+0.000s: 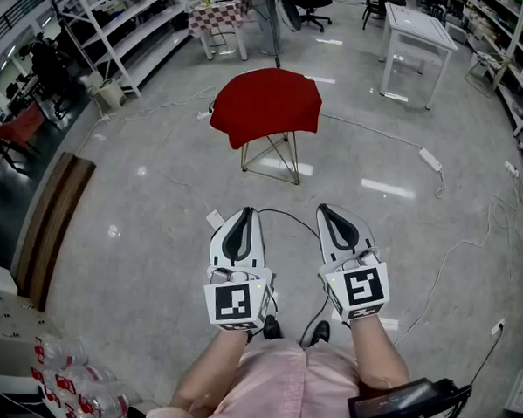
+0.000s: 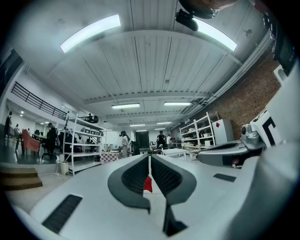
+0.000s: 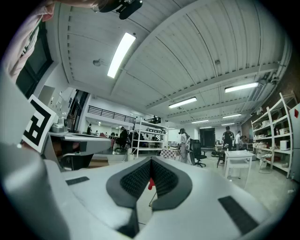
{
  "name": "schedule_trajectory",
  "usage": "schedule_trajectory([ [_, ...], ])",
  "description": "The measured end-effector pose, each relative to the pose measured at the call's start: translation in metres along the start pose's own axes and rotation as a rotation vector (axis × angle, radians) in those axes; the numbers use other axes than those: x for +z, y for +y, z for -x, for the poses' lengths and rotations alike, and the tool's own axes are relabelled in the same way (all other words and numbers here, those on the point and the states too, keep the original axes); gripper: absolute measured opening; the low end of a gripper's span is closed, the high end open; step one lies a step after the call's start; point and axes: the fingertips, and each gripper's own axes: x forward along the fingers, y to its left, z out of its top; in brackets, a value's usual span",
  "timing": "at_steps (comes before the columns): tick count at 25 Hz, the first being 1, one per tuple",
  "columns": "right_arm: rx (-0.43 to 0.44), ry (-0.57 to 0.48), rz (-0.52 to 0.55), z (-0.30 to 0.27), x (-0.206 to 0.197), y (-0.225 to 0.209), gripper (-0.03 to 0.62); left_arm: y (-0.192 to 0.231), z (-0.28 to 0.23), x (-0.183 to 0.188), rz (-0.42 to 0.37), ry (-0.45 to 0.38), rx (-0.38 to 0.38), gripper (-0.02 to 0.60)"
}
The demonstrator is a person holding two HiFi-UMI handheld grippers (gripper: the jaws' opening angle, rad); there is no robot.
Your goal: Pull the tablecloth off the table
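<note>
The red tablecloth [image 1: 267, 104] drapes a small table [image 1: 292, 159], straight ahead of both grippers and well apart from them. Left gripper [image 1: 243, 216] and right gripper [image 1: 328, 212] point level at it, jaws clenched on nothing; neither is clearly nearer, though the left lines up better

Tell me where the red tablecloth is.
In the head view the tablecloth drapes a small table at upper centre, ahead of the left gripper and right gripper.
</note>
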Motion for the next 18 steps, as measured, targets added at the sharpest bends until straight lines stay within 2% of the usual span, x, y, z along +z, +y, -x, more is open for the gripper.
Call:
schedule_trajectory([
  [5, 0.000, -0.004, -0.006, 0.011, 0.001, -0.006, 0.017, -0.010, 0.004, 0.002, -0.001, 0.002, 0.003, 0.038],
  [11, 0.021, 0.020, -0.035, 0.018, -0.029, -0.003, 0.017, -0.016, 0.014, -0.019, -0.010, 0.013, 0.021, 0.038],
  [18, 0.012, 0.031, -0.063, 0.045, -0.025, -0.059, 0.017, -0.064, 0.001, -0.006, -0.012, 0.043, 0.043, 0.038],
])
